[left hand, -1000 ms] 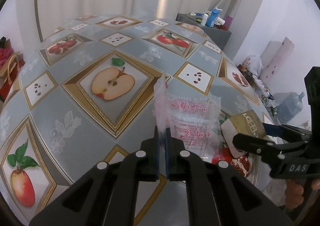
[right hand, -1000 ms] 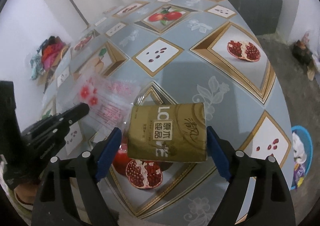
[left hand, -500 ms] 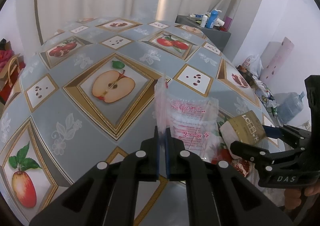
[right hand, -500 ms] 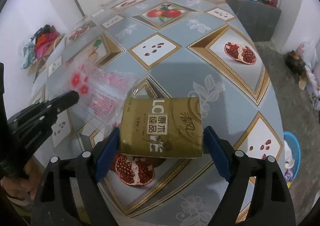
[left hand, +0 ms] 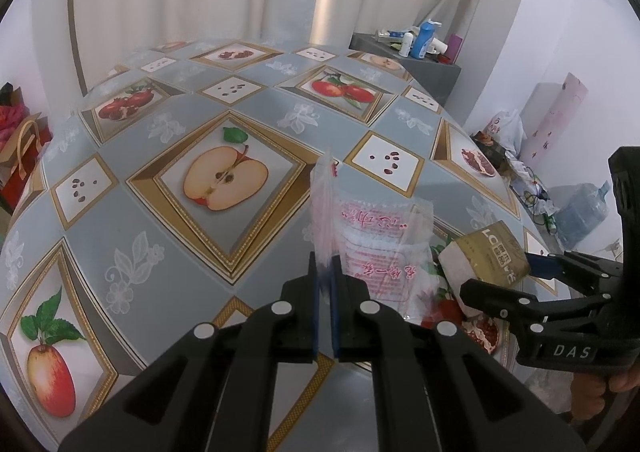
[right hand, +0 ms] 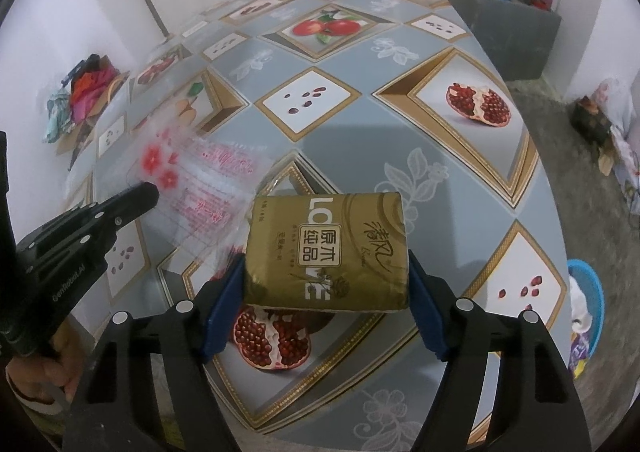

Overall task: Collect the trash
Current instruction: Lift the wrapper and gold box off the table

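While the left tool [left hand: 325, 272] is clenched on one edge of the clear plastic bag with red print [left hand: 376, 248], the bag stands upright off the counter [left hand: 160, 219], its mouth apparently toward the right tool [right hand: 326, 288]. The right tool is grasping the gold rectangular soft pack of tissues [right hand: 328, 248] across its short ends, blue pads pressed to both sides, and carries it above the pomegranate print just beside the bag.

Step in hand, judged: loading the pack into the bag.
- Bring the pack in narrow end first, aligned with the opening.
- Hold the bag edge high and taut so the free wall falls away from it.
- Do not let go until most of the pack is inside; film is limp and may fold shut.

Counter is covered with a grey cloth printed with fruit panels. Beyond it, a dark grey side cabinet [right hand: 500, 23] with bottles on top, pale curtains behind.

Unclear:
- Whether the bag mouth is actually open; film is transparent and motion-blurred in the right wrist view.
- Bag's lower end is hidden behind the left tool.
- Any further trash on the counter: none visible; the near edge is cut off.
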Action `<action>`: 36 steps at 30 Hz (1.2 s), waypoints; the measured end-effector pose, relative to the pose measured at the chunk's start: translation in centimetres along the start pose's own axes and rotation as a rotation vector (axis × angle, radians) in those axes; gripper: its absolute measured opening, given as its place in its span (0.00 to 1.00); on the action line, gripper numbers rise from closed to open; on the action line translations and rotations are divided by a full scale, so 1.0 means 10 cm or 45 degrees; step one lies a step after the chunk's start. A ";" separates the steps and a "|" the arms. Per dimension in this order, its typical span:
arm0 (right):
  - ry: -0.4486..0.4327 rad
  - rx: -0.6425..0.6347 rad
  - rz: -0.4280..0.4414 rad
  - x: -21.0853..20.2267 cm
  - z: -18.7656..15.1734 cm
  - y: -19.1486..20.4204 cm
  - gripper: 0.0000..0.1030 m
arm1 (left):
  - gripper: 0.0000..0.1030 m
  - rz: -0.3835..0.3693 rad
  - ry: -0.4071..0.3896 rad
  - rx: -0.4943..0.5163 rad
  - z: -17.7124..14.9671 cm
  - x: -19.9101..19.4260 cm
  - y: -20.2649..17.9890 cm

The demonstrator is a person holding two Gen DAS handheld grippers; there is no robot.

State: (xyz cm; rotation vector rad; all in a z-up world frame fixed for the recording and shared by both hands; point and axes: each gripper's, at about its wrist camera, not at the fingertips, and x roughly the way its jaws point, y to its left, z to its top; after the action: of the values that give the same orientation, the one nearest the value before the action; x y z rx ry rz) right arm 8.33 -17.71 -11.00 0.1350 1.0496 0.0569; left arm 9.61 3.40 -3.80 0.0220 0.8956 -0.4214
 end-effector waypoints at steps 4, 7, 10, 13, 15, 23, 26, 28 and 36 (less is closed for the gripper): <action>-0.002 0.009 -0.001 0.00 0.00 0.00 0.67 | 0.04 0.000 -0.002 0.002 -0.01 0.00 -0.01; -0.004 0.017 -0.003 0.00 0.00 0.00 0.67 | 0.04 0.004 -0.006 0.005 0.00 -0.01 -0.01; -0.005 0.023 -0.004 -0.01 -0.01 0.00 0.67 | 0.04 0.008 -0.013 0.007 0.00 -0.02 -0.01; -0.007 0.030 -0.004 -0.01 -0.02 0.00 0.67 | 0.04 0.014 -0.024 0.008 0.00 -0.03 -0.02; -0.008 0.034 -0.004 -0.02 -0.02 0.00 0.67 | 0.04 0.016 -0.030 0.010 0.01 -0.03 -0.02; -0.028 0.054 -0.011 -0.10 -0.03 -0.06 0.67 | 0.04 0.015 -0.055 0.019 0.01 -0.07 -0.06; -0.041 0.061 -0.010 -0.15 -0.03 -0.08 0.67 | 0.04 0.016 -0.070 0.022 0.02 -0.10 -0.08; -0.053 0.063 -0.009 -0.19 -0.03 -0.08 0.67 | 0.04 0.018 -0.082 0.025 0.04 -0.14 -0.10; -0.164 0.125 0.035 -0.51 -0.08 -0.21 0.67 | 0.04 0.012 -0.149 0.061 0.12 -0.36 -0.25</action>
State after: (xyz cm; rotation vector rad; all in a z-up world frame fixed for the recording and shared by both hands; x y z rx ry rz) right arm 5.04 -20.34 -7.29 0.2389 0.9223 0.0213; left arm 7.62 2.17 0.09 0.0450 0.7699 -0.4308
